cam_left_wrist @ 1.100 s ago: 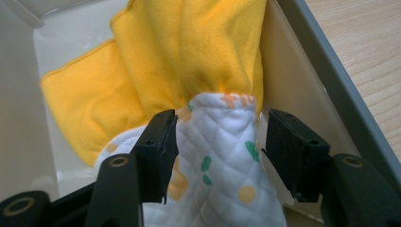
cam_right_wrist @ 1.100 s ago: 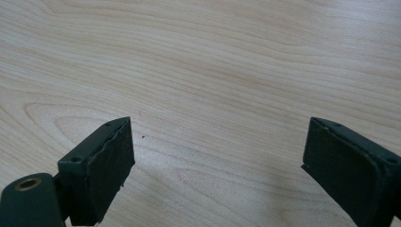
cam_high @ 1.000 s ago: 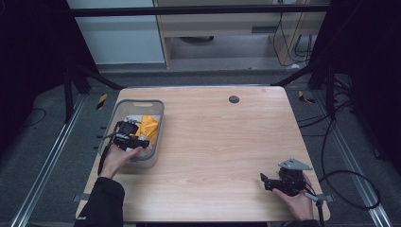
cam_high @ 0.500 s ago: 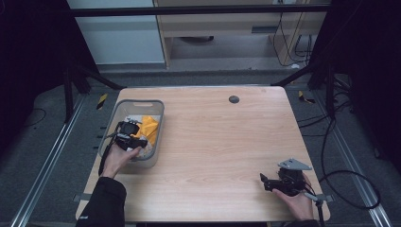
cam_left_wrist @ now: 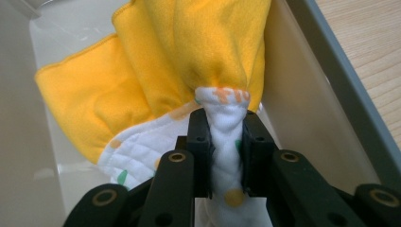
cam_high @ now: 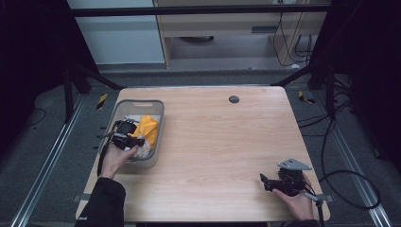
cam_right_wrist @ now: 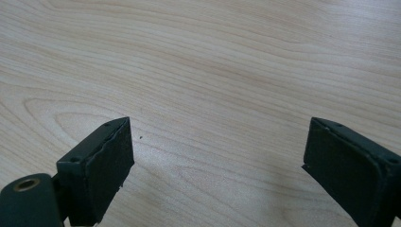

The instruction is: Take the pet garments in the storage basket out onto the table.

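A grey plastic bin [cam_high: 158,123] stands at the table's left side and holds a yellow cloth [cam_high: 147,126] and a white cloth with orange and green dots [cam_left_wrist: 142,146]. My left gripper [cam_high: 128,141] reaches into the bin; its jaws have just been closing and now pinch a bunched fold of the white dotted cloth [cam_left_wrist: 226,142], with the yellow cloth [cam_left_wrist: 156,71] draped just beyond. My right gripper [cam_high: 265,181] rests near the table's front right corner, open, with bare wood between its pads [cam_right_wrist: 101,165].
The wooden table [cam_high: 222,151] has a small dark round hole [cam_high: 233,99] near its far edge. The bin's grey wall [cam_left_wrist: 340,80] runs close along the right of the left gripper. Metal frame rails and cables lie on the floor around the table.
The left gripper's jaws have closed inside the bin, taking hold of the white dotted cloth. Both hands stay where they were.
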{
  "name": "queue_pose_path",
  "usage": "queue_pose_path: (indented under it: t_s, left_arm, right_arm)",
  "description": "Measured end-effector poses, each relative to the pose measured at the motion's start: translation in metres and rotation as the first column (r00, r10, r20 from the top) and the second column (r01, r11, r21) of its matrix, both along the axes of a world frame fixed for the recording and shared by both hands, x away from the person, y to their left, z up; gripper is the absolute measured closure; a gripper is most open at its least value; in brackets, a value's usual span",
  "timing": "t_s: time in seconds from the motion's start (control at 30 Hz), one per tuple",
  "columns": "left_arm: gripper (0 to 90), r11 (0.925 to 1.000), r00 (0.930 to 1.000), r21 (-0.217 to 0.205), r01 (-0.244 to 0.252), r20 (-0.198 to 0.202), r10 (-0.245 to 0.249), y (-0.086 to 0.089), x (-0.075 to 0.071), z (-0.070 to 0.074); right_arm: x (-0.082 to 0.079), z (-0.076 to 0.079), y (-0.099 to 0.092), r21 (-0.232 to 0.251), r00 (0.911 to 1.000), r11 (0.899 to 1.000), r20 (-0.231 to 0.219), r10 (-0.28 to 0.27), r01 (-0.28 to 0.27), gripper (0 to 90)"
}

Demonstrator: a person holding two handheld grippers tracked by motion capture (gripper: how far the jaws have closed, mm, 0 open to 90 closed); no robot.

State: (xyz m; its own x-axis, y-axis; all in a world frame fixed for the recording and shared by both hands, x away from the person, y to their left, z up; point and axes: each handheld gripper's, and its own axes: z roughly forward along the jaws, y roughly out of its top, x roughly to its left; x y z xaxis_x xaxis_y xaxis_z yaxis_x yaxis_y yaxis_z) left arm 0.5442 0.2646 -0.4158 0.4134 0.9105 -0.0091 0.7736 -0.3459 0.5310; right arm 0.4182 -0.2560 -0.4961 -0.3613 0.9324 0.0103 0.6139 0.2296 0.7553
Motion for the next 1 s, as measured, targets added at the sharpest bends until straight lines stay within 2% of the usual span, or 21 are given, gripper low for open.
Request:
queue_pose_path:
  t_s: [0.17,0.4,0.47,0.6,0.63,0.8,1.0]
  left_arm:
    - [77.0,0.9997,0.9995,-0.012,-0.019,0.026,0.02,0.007,-0.004,0.012]
    - [77.7,0.9997,0.9985,-0.022,-0.013,0.053,0.015,0.01,-0.008,0.025]
    - [77.8,0.9998,0.9976,-0.019,-0.01,0.068,0.011,0.011,-0.009,0.03]
    - [78.0,0.9998,0.9959,-0.017,-0.008,0.09,0.009,0.01,-0.012,0.037]
    - [78.1,0.9998,0.9956,-0.019,-0.009,0.093,0.01,0.01,-0.013,0.039]
    - [78.2,1.0,0.9935,0.001,0.003,0.114,-0.003,0.011,-0.017,0.05]
    - [78.3,0.9999,0.9909,-0.005,0.011,0.134,-0.01,0.011,-0.021,0.061]
  right_arm:
    - [0.0,0.0,0.0,-0.003,1.0,1.0,0.004,0.002,-0.002,9.1]
    - [0.0,0.001,-0.001,0.001,0.9999,1.0,0.013,-0.004,0.004,9.1]
    - [-0.001,0.002,-0.001,0.018,0.9998,1.0,0.016,-0.01,0.01,9.1]
    - [-0.001,0.002,-0.002,0.007,0.9996,1.0,0.028,-0.008,0.008,9.2]
    - [-0.001,0.002,-0.002,0.016,0.9997,1.0,0.02,-0.011,0.011,9.2]
    - [-0.001,0.002,-0.002,0.007,0.9995,1.0,0.03,-0.01,0.009,9.2]
    - [-0.001,0.003,-0.002,0.008,0.9993,1.0,0.036,-0.012,0.012,9.2]
